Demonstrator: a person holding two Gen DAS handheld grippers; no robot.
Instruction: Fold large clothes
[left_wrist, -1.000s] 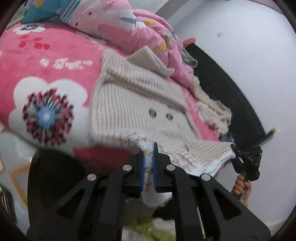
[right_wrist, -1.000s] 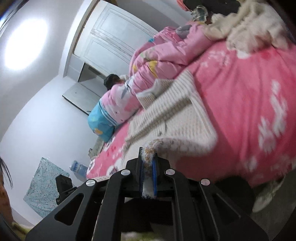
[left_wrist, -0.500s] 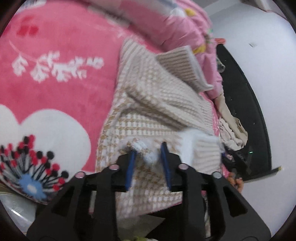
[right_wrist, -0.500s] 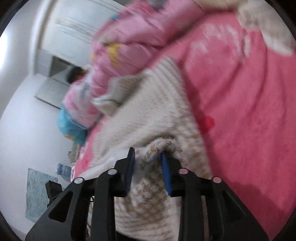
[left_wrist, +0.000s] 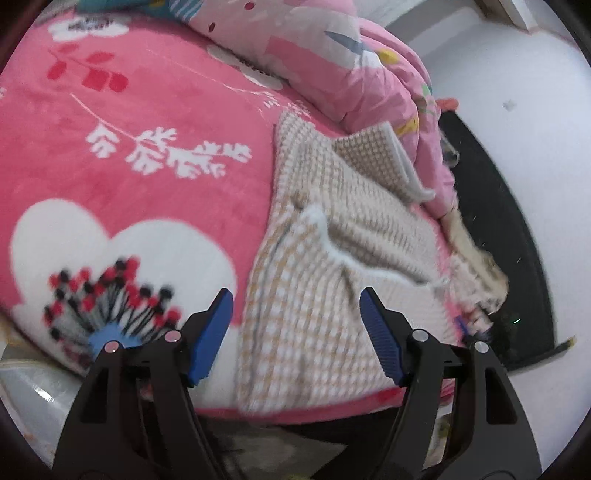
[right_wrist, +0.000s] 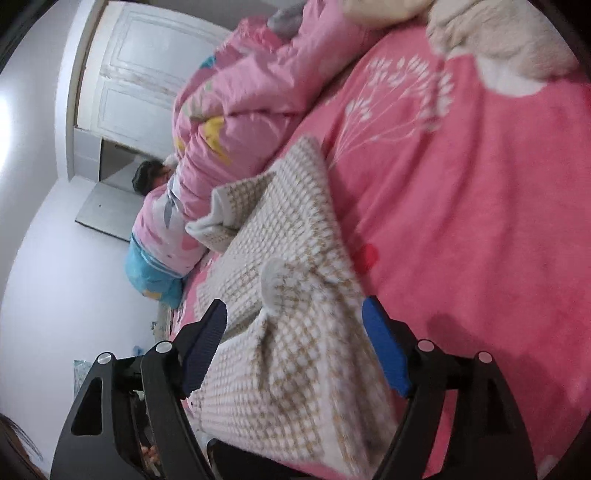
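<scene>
Both the left gripper (left_wrist: 295, 325) and right gripper (right_wrist: 293, 339) gape wide, holding nothing, over the beige knit cardigan (left_wrist: 332, 266) lying part-folded at the near edge of the pink bed (left_wrist: 140, 122), so the fold step looks just released; next probably needs a fresh grip for another fold.

The left gripper (left_wrist: 297, 332) hangs with its blue-padded jaws spread wide, nothing between them. The right gripper (right_wrist: 295, 341) is spread just as wide, its black arms angled forward and empty.
</scene>
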